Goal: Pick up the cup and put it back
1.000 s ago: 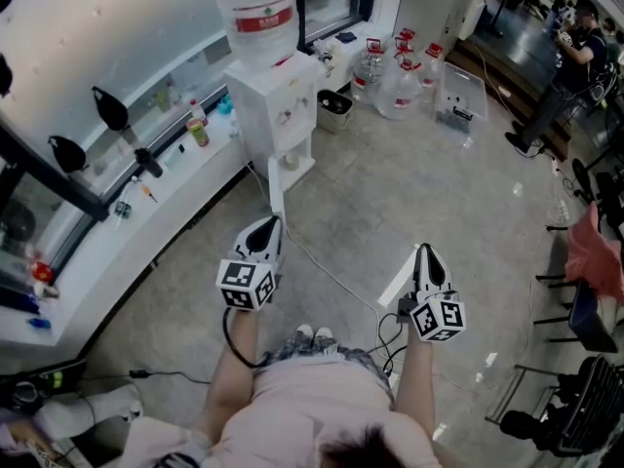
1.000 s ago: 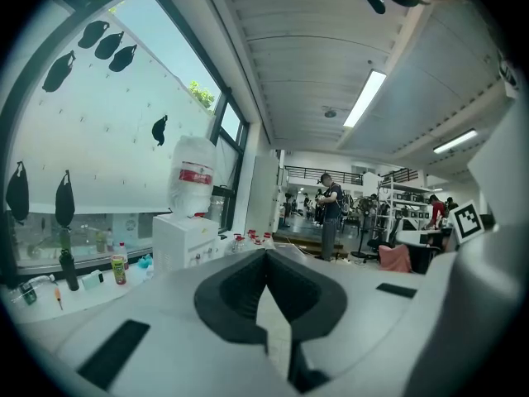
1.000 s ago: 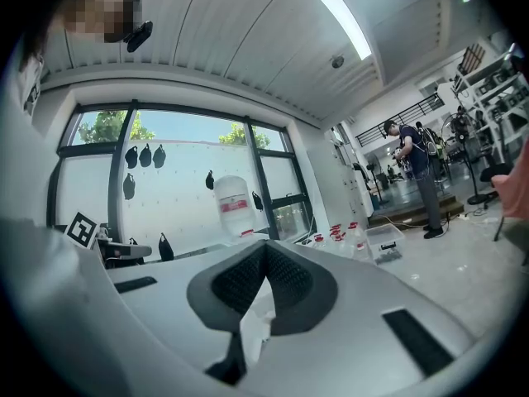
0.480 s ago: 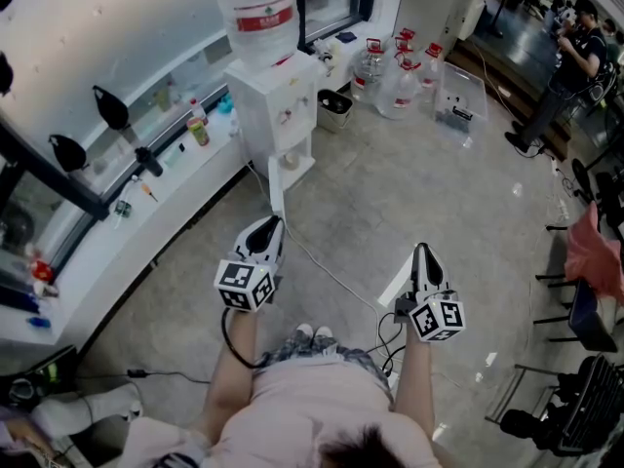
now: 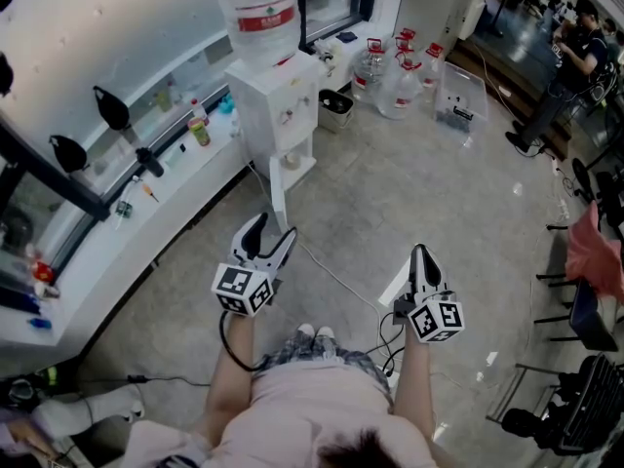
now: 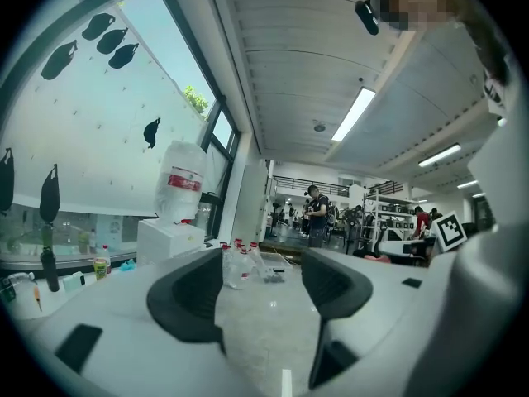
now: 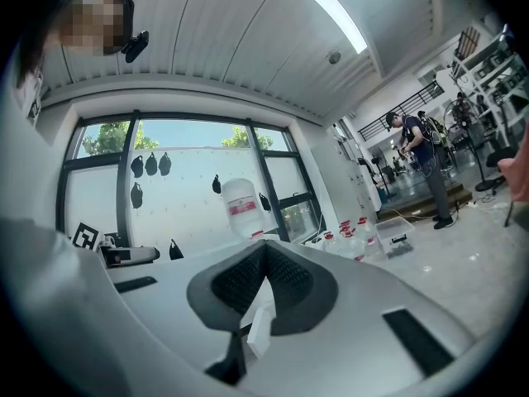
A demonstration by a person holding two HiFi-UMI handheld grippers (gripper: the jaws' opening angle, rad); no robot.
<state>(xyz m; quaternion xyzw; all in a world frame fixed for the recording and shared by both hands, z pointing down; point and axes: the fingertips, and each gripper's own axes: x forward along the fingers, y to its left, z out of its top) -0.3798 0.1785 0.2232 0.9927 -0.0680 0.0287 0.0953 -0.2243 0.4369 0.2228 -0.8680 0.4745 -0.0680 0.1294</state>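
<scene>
Opening on nothing, the left gripper (image 5: 274,229) hovers beside the closed, empty right gripper (image 5: 421,253).

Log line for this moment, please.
left gripper: jaws opening, empty | right gripper: shut, empty | water dispenser: ahead, untouched

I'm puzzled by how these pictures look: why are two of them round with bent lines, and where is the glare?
Left gripper view: a wide-angle lens leaves black corners and curves the ribs of the ceiling. Right gripper view: same rounding, and the window glows bright against its dark frame. Head view: the shiny floor shows pale glare patches.
</scene>
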